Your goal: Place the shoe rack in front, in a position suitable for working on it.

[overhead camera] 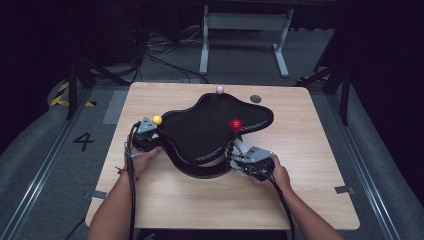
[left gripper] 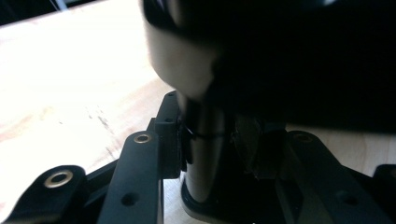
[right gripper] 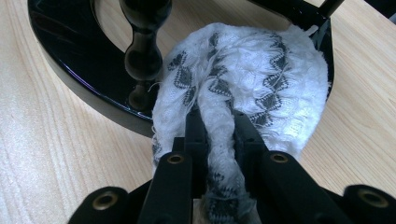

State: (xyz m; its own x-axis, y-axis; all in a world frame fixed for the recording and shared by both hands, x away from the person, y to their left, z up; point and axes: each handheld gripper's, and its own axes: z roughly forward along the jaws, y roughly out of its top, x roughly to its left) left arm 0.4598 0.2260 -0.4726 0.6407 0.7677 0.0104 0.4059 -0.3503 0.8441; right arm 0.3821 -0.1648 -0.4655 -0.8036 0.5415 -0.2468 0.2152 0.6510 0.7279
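The surface is pale wood grain, and both hand-held grippers work at its near half. On it stands a black stand with a wavy, lobed top raised over a curved black base. It lies between the two hand-held grippers and just ahead of each.

The left hand-held gripper sits at the stand's left lobe. In the left gripper view its jaws stand to either side of a dark upright post that joins the base to the top. The left pad looks close against the post, but the blur and shadow leave it unclear whether the pads press on it, so I cannot tell if this grip is closed. The stand's top hangs dark just above the jaws.

The right hand-held gripper is at the stand's near right edge. Its jaws are clamped on a white cloth with a grey diamond pattern; a bunched fold runs back between the pads, and the rest spreads out ahead of the jaws against the base. A turned black post rises just left of the cloth in the right gripper view.

A red ball rests on the top, just beyond the right hand-held gripper. A yellow ball sits right beside the left one. A pink ball lies at the far edge, well away from both.
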